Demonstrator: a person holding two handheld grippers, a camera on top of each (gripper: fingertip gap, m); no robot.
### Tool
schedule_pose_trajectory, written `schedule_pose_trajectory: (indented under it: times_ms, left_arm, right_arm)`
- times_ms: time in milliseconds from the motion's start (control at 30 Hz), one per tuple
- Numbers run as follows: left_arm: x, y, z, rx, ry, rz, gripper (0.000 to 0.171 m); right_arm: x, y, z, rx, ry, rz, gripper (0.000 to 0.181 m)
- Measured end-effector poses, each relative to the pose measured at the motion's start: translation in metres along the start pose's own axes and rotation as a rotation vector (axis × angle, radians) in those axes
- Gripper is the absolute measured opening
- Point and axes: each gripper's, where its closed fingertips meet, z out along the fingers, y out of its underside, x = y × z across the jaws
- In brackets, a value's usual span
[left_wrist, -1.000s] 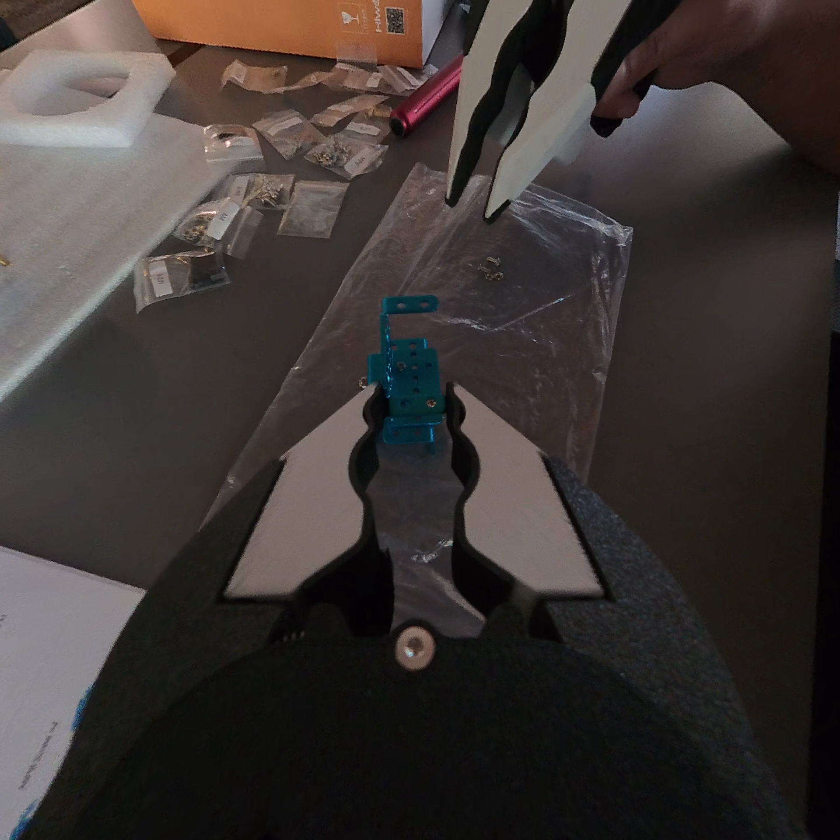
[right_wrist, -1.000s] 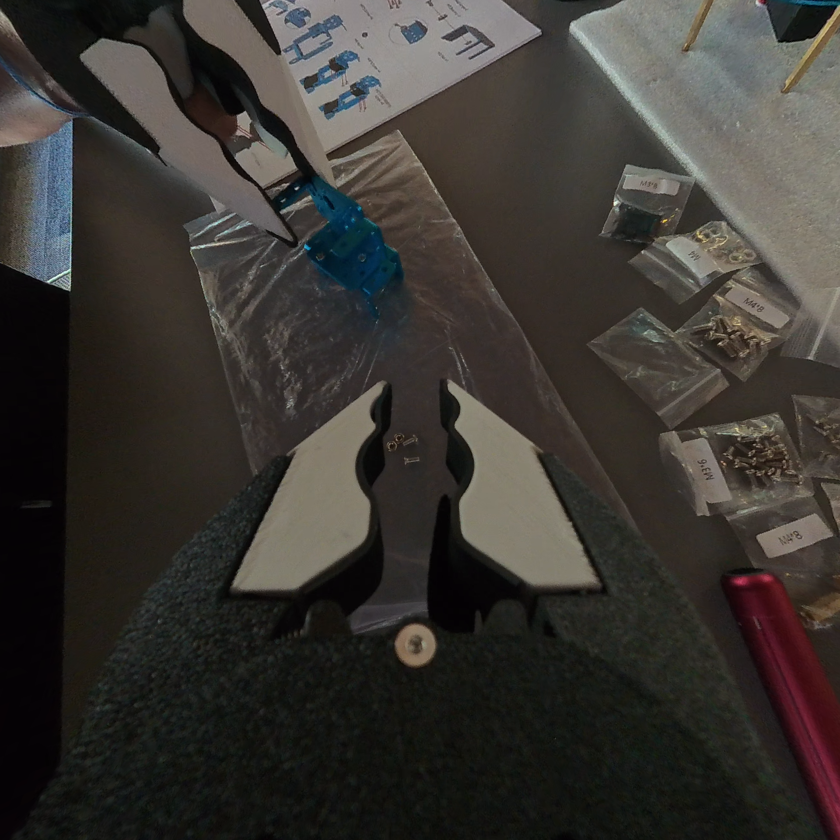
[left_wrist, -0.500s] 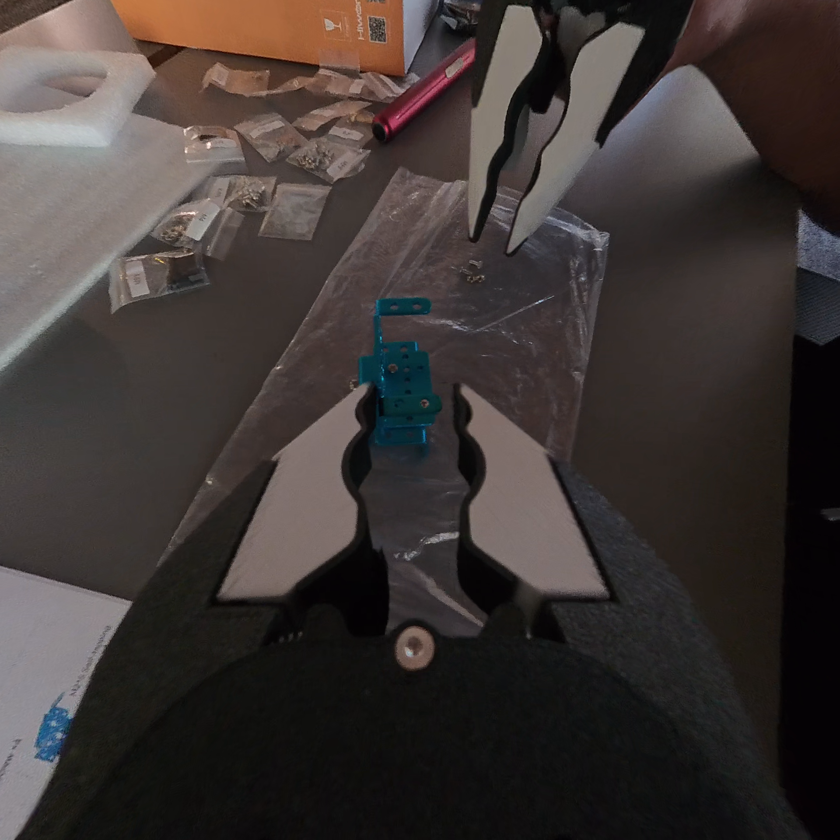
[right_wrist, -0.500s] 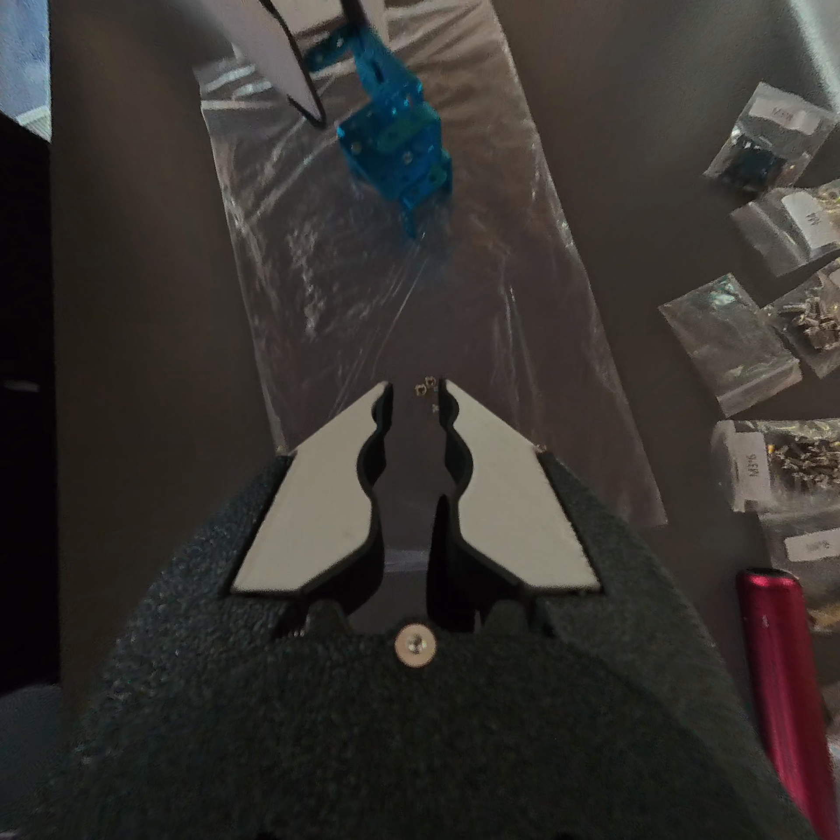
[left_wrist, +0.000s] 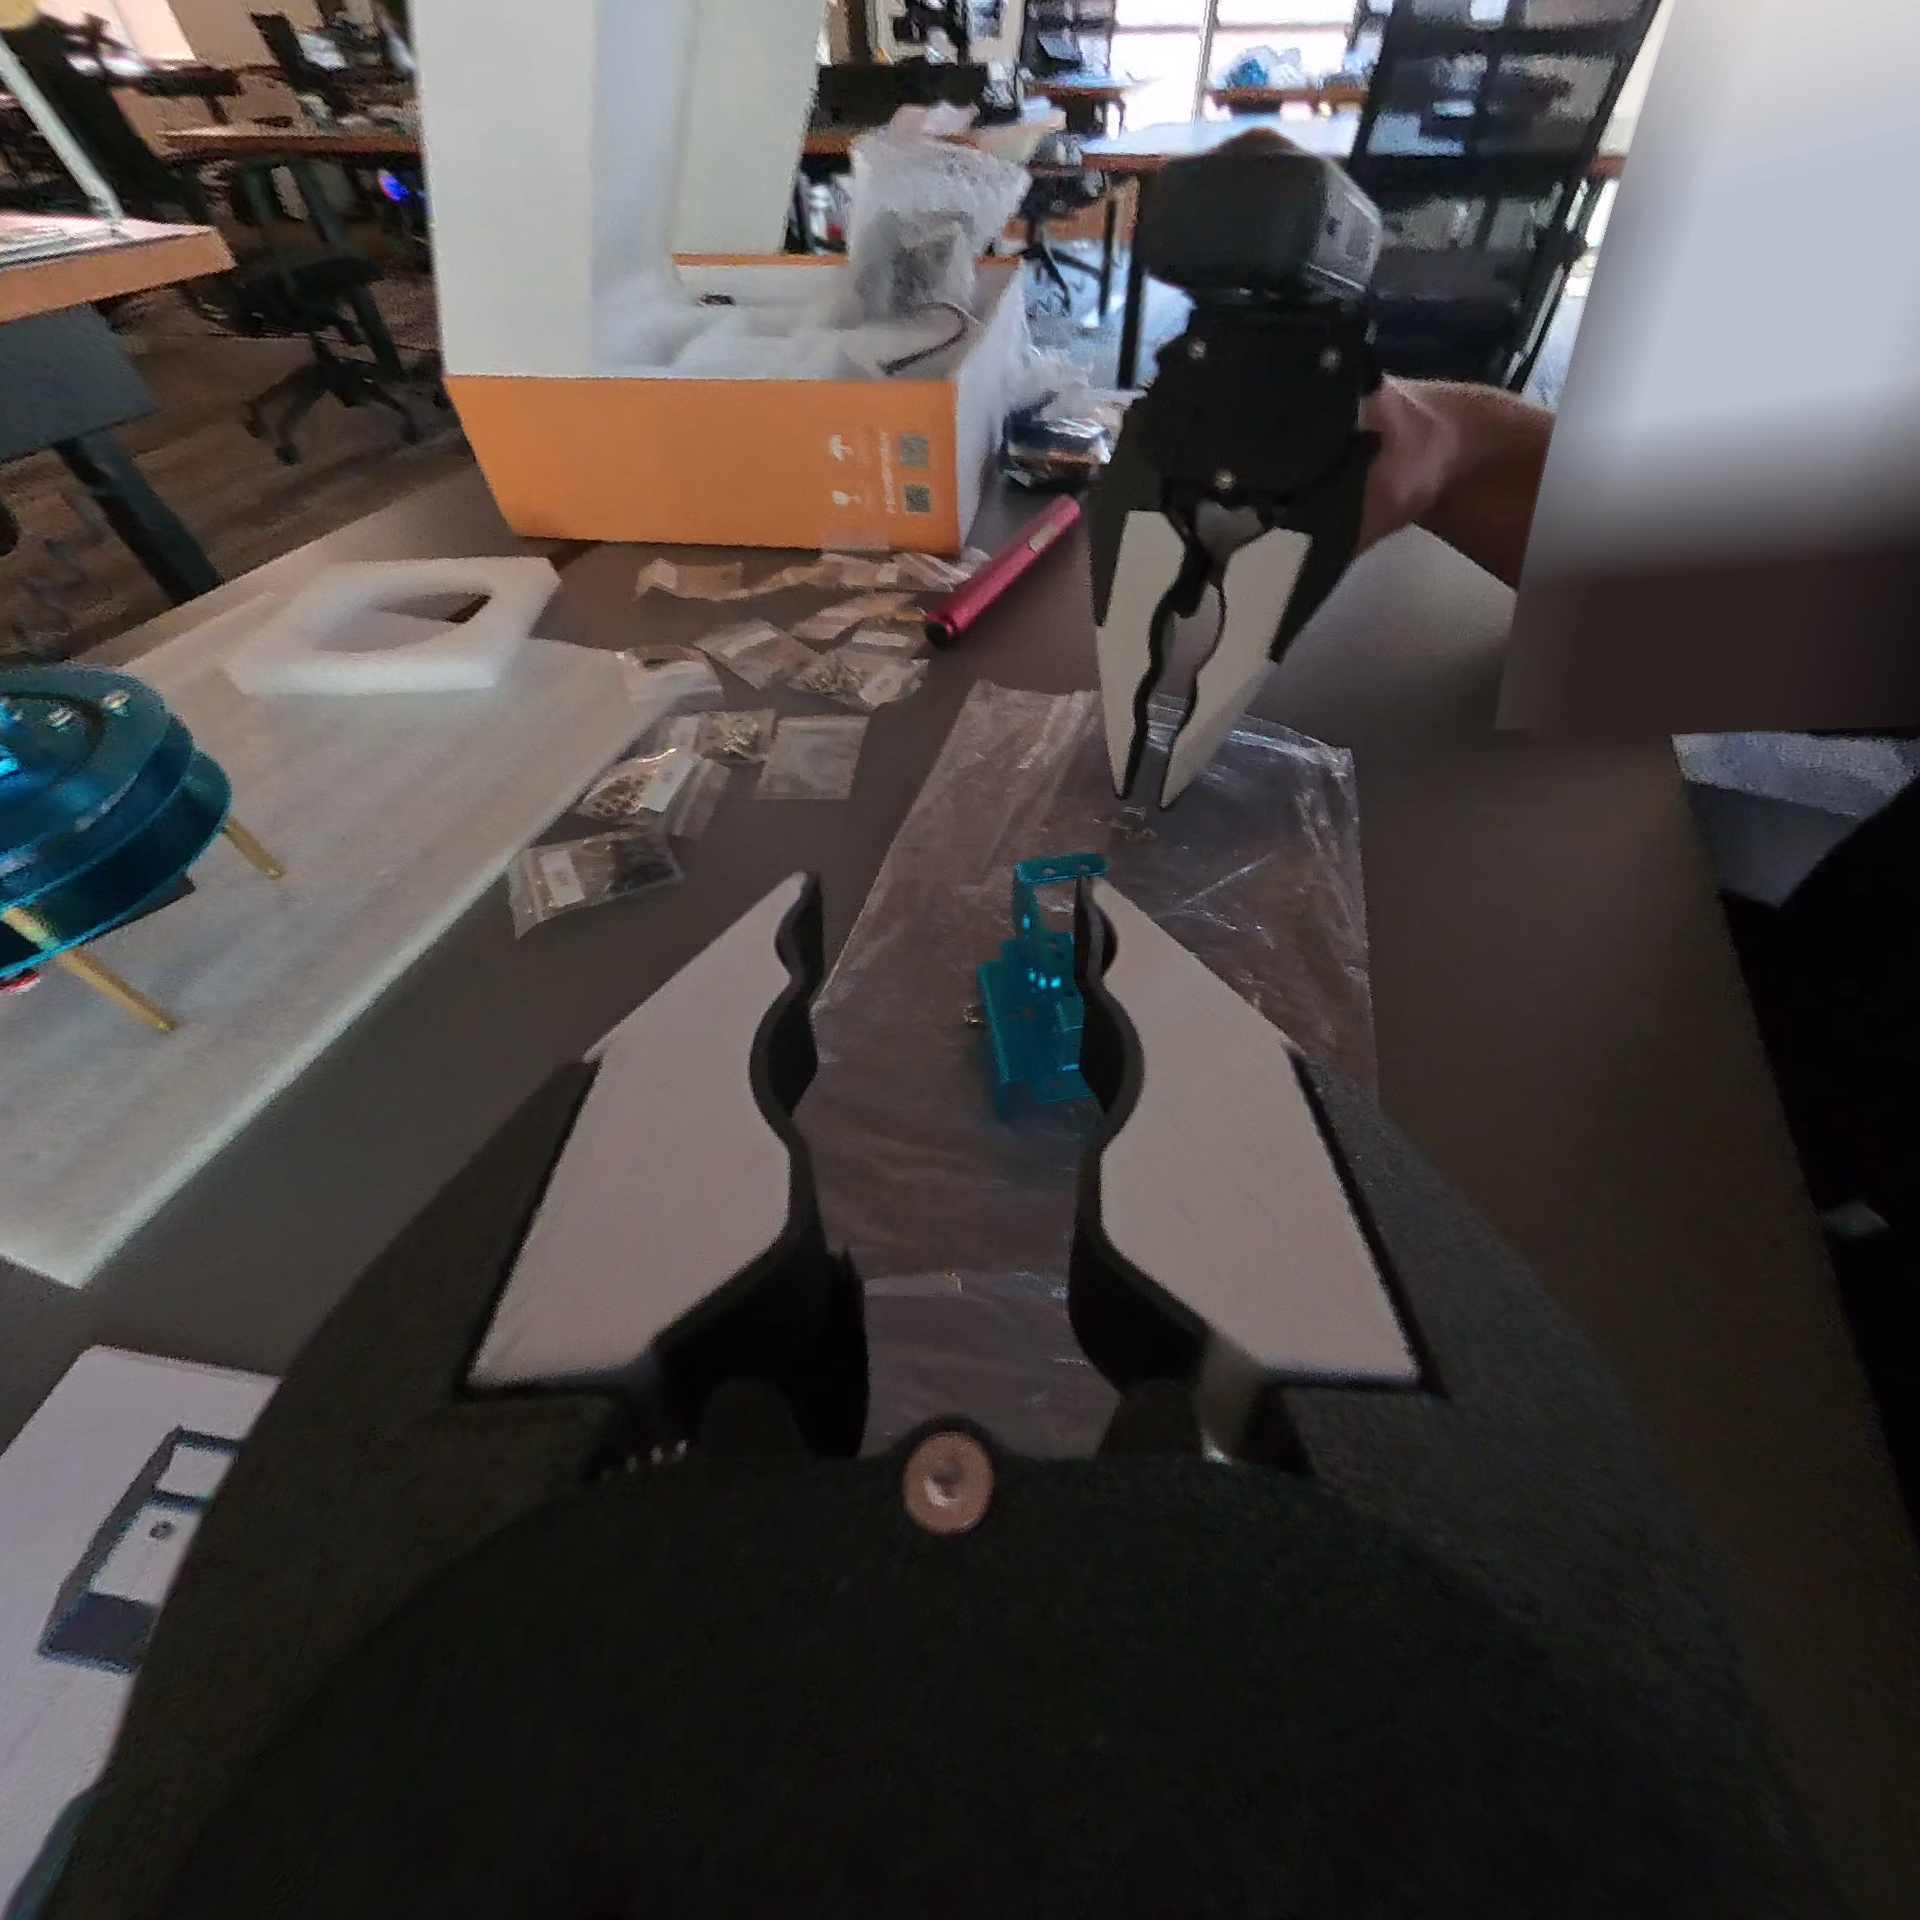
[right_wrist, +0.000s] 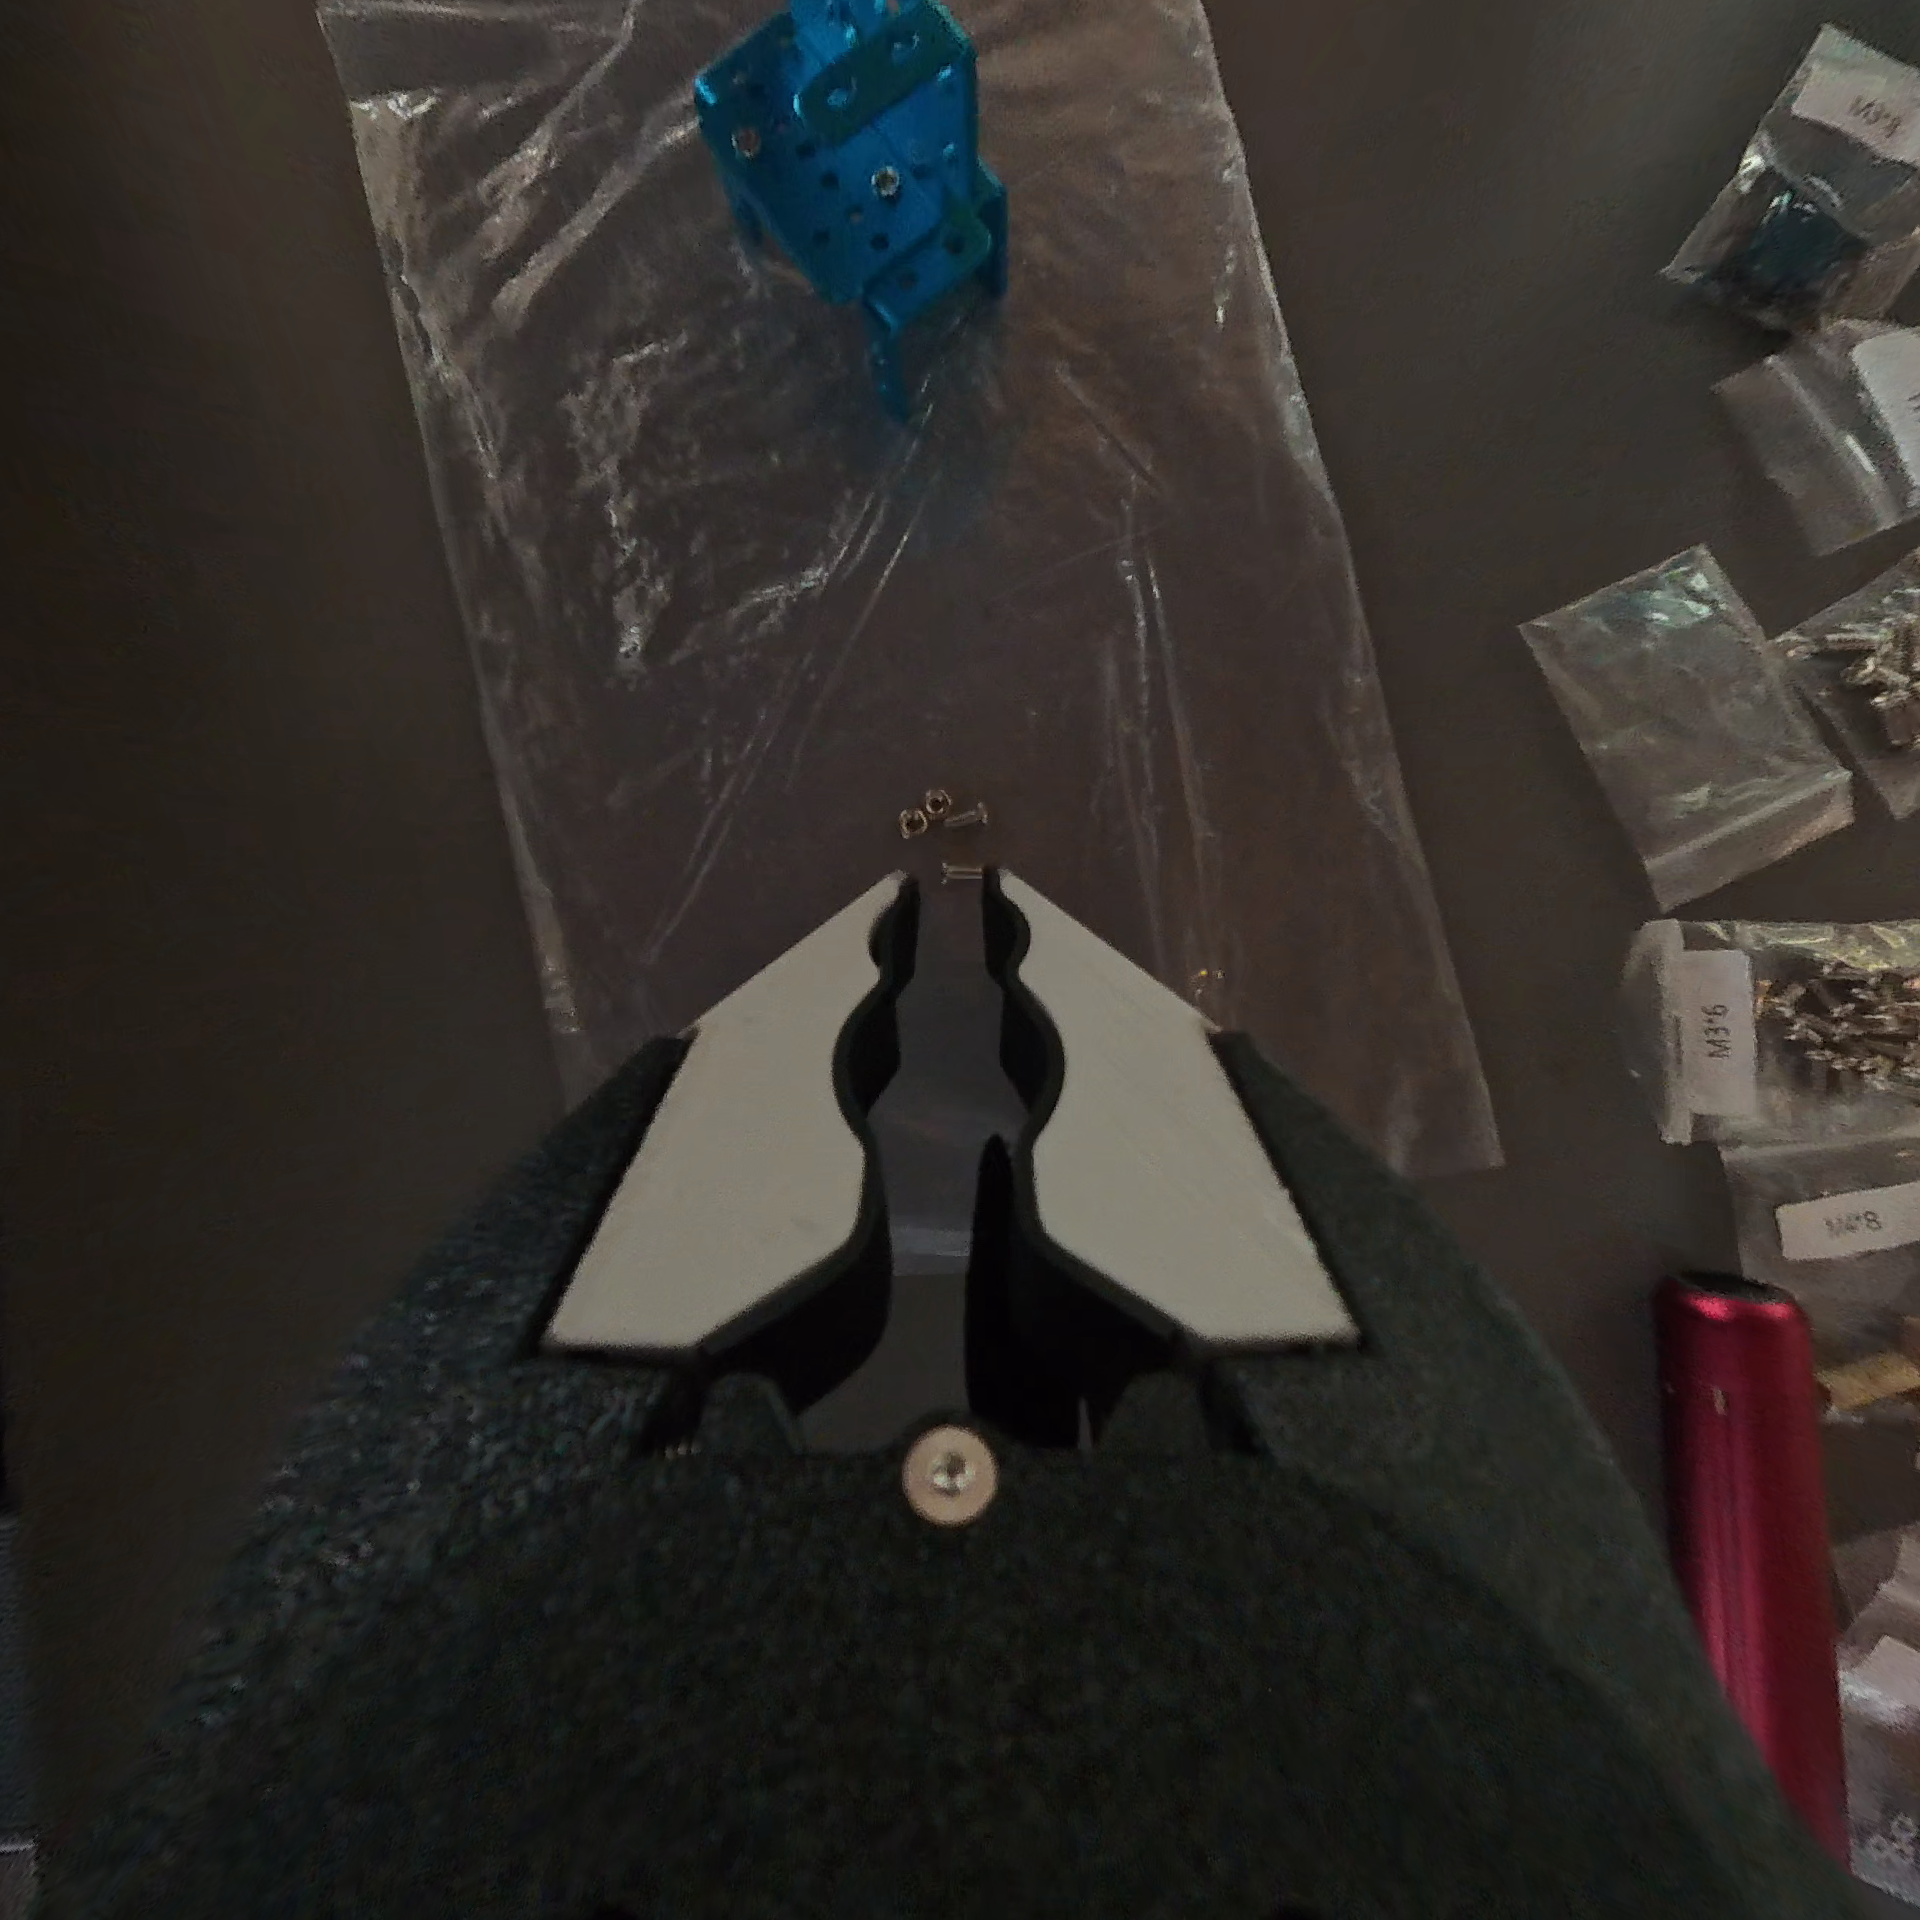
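Left gripper (left_wrist: 945, 899) jaws spread wide, empty, blue metal bracket (left_wrist: 1031, 1013) mid-frame just beside its right finger, on clear plastic sheet (right_wrist: 1195, 582), right gripper (right_wrist: 951, 883) jaws narrowly parted over tiny loose screws (right_wrist: 943, 831), holding nothing, red tube (right_wrist: 1756, 1538) lower right.

Open-plan workshop: desks (left_wrist: 114, 265), hardware bags (left_wrist: 592, 878)

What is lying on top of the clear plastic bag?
On the clear plastic bag sit a blue metal bracket and a few loose screws and nuts. The right gripper covers its near end.
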Motion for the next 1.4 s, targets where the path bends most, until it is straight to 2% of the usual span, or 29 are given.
schedule_pose_trajectory:
  times_ms: [333, 633, 700, 833, 1067, 1233, 1300, 1400]
  left_arm:
    - [-0.015, 0.025, -0.005, -0.022, -0.034, -0.043, 0.044]
    - [-0.026, 0.037, -0.002, -0.088, -0.162, 0.097, 0.043]
    - [-0.037, 0.043, -0.002, -0.126, -0.219, 0.086, 0.043]
    - [-0.046, 0.045, -0.004, -0.127, -0.246, 0.051, 0.043]
    - [-0.046, 0.046, -0.004, -0.132, -0.258, 0.051, 0.043]
    - [-0.043, 0.046, -0.003, -0.137, -0.262, 0.069, 0.043]
    - [-0.044, 0.043, -0.004, -0.125, -0.269, 0.068, 0.043]
    - [-0.041, 0.04, -0.006, -0.108, -0.258, 0.053, 0.043]
  right_arm:
    - [0.0, -0.002, 0.005, -0.033, 0.105, -0.126, 0.001]
    - [0.004, -0.006, 0.003, 0.004, 0.106, -0.094, 0.0]
    - [0.004, -0.011, -0.001, 0.035, 0.105, -0.079, 0.0]
    - [0.004, -0.018, -0.005, 0.078, 0.1, -0.059, 0.0]
    - [0.002, -0.031, -0.005, 0.148, 0.071, -0.016, 0.0]
    - [-0.011, -0.07, -0.011, 0.315, -0.018, 0.094, 0.0]
    - [-0.016, -0.087, -0.015, 0.406, -0.087, 0.208, 0.0]
    - [-0.027, -0.101, -0.016, 0.51, -0.27, 0.453, 0.0]
